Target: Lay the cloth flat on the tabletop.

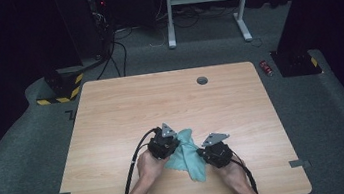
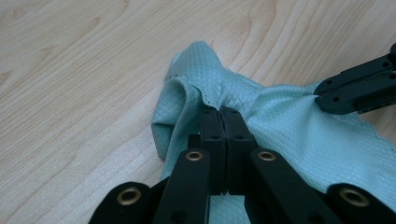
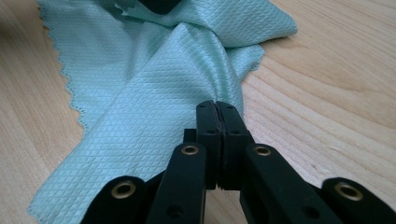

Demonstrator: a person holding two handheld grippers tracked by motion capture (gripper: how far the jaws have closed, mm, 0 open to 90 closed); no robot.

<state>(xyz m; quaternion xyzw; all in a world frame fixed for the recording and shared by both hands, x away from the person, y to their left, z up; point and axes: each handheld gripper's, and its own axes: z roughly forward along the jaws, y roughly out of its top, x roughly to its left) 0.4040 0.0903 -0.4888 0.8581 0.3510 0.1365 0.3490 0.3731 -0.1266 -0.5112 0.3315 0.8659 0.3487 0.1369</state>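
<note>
From above, the left gripper (image 1: 170, 142) and the right gripper (image 1: 210, 153) are meeting over a crumpled teal cloth (image 1: 184, 157) lying on the desk (image 1: 112, 115), close to its near edge and about midway along it.

Along the left gripper (image 2: 221, 113), the jaws are pressing together on a raised fold of the cloth (image 2: 289, 126) — the right gripper (image 2: 359, 88) is biting its far side.

Along the right gripper (image 3: 216, 106), the jaws are clamping a ridge of the cloth (image 3: 140, 93), its scalloped edge trailing across the wood.
</note>
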